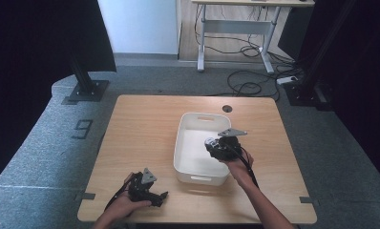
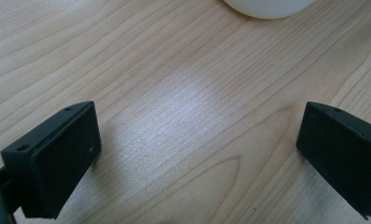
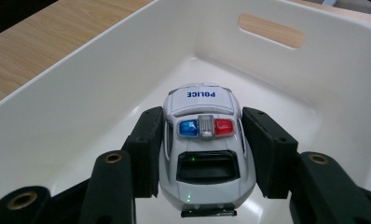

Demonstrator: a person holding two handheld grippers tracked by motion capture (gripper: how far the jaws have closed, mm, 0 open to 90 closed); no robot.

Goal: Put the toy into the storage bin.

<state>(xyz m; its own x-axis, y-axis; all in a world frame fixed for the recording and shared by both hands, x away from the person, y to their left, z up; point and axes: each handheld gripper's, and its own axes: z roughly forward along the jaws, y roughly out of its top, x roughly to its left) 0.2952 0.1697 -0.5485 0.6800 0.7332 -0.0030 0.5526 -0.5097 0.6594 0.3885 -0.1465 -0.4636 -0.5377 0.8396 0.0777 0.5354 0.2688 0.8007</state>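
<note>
A white toy police car (image 3: 203, 140) with a blue and red light bar is gripped by its sides in my right gripper (image 3: 203, 149), which is shut on it. The car hangs over the inside of a white plastic tub (image 3: 81, 93). From above, the right gripper (image 1: 216, 145) sits over the right half of the tub (image 1: 188, 143), with the car (image 1: 210, 143) barely showing beneath it. My left gripper (image 1: 157, 196) rests near the table's front edge, left of the tub. Its jaws stand wide apart (image 2: 197, 154) over bare wood, holding nothing.
The wooden table (image 1: 140, 129) has a round cable hole (image 1: 227, 109) at the back. A corner of the tub (image 2: 267, 7) shows in the left gripper view. Beyond the table are a desk frame (image 1: 236, 28), loose cables (image 1: 248, 83) and dark stands (image 1: 85, 86).
</note>
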